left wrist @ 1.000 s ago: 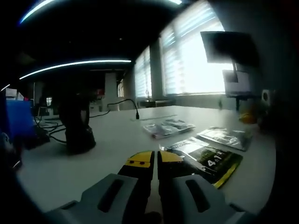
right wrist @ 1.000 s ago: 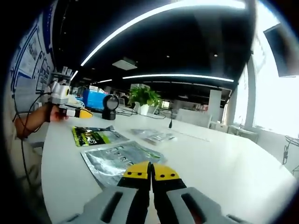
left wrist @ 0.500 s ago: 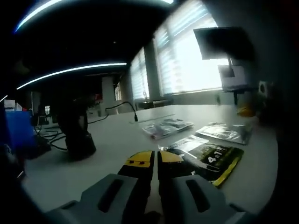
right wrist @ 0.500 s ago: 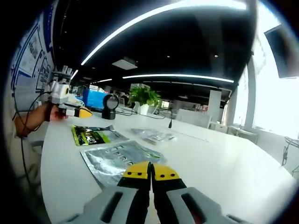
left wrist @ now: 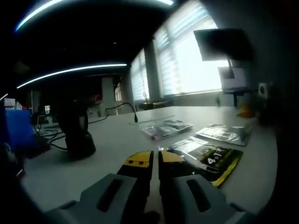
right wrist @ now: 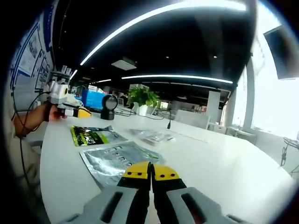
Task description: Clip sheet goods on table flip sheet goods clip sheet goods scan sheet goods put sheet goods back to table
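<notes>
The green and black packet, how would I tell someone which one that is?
On the white table, three flat packets lie in a loose group ahead of the right tongs. The green and black packet lies nearest the left tongs; the others are silvery or clear.

Three sheet packets lie on the table (right wrist: pixel 224 163): silver packet (right wrist: pixel 117 158) nearest, green packet (right wrist: pixel 91 136) left, clear packet (right wrist: pixel 152 136) farther.

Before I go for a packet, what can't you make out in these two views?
- Green packet, left gripper view: its near corner sits behind the left claw; print too blurred to read past a "4".
- Silver packet, right gripper view: near edge hidden by the right claw.
- Far clear packets: too small to tell contents.
- Dark stand, left gripper view: backlit, detail lost.
</notes>
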Demonstrator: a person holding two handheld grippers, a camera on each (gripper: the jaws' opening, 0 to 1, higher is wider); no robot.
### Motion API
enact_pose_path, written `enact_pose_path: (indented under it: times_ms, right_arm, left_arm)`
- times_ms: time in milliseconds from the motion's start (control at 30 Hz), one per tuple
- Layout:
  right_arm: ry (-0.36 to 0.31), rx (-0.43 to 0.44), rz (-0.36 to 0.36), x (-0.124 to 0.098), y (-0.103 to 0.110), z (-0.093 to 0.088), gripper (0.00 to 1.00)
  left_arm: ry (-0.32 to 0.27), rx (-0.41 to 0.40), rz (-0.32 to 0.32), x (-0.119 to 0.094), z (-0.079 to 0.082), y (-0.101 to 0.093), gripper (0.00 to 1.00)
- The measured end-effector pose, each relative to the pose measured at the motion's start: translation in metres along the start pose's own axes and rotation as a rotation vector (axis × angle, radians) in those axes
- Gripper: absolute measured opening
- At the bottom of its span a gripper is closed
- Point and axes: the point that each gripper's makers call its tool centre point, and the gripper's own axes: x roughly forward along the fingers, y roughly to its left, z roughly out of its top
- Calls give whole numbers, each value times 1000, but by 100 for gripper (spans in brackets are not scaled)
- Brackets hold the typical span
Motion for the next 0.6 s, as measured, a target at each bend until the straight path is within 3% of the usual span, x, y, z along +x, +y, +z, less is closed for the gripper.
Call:
enact_pose_path:
  times_ms: [600]
  right_arm:
    - [6,-12,-1,0,0,-1,0]
  left_arm:
    - [24,11,1,4,-5,4,0]
